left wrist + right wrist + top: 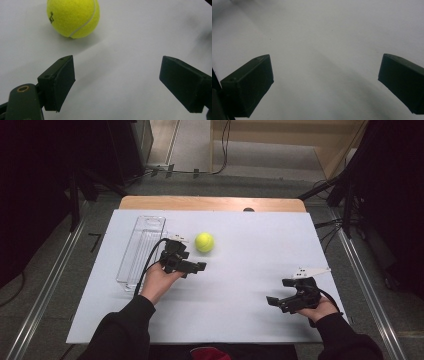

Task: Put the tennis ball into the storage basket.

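The left tongs [117, 82] stand apart with nothing between them, and the tennis ball [73, 17] rests on the white desk [240, 270] just ahead of them, off toward their left jaw. The right tongs [325, 87] are also apart and empty, well away from the ball. A jaw tip nudging the ball off-centre would likely send it rolling off. Counted: one tennis ball, one clear plastic tray [142, 245] beside the left tongs, two tongs.

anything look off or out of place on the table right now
Nothing stands out. The yellow felt tennis ball sits whole on the white table cover, just ahead of the open left tongs. The clear plastic rectangular tray lies flat at the left, roughly parallel to the cover's edge.
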Tool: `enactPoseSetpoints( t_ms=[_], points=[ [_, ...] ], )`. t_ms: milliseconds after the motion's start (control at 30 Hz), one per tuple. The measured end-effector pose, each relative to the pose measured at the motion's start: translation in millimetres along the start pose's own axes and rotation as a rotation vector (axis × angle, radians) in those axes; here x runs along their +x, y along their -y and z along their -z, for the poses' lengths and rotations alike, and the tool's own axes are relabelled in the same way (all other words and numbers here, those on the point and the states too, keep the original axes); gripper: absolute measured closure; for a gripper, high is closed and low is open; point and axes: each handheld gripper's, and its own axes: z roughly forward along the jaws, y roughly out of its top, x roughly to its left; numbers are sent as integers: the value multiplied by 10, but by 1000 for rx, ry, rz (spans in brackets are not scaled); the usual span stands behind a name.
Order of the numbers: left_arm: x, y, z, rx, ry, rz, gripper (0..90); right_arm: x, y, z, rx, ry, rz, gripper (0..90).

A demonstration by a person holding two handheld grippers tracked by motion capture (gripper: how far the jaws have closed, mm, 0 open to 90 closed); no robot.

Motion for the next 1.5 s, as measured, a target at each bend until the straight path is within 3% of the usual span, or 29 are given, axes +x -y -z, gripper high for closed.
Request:
enactPoseSetpoints(
  t_ms=[100,133,167,267,400,567,733,1167,1367,1500],
  points=[
    [5,-35,-1,-23,15,-3,93,0,0,0,1,-1,2,0],
    [12,-49,-14,-11,30,0,16,0,0,1,2,0,4,0],
    [12,-59,-28,9,37,-3,0,1,0,1,2,0,4,0],
    [-3,-81,-61,35,28,-16,0,1,1,-1,0,-1,8,0],
    [-8,-125,-76,35,42,-14,0,2,1,0,-1,-3,8,0],
    [-13,-197,-69,28,28,-23,11,2,1,1,0,-3,8,0],
    [39,-262,-76,7,38,9,11,0,-1,0,0,-4,-1,0],
    [82,-423,-91,39,22,-2,12,6,0,-9,3,-8,7,0],
    [115,-498,-92,27,28,7,12,5,-1,-9,1,-8,5,0],
    [109,-560,-107,39,15,-6,59,1,-5,-14,-2,-7,-1,0]
  ],
)
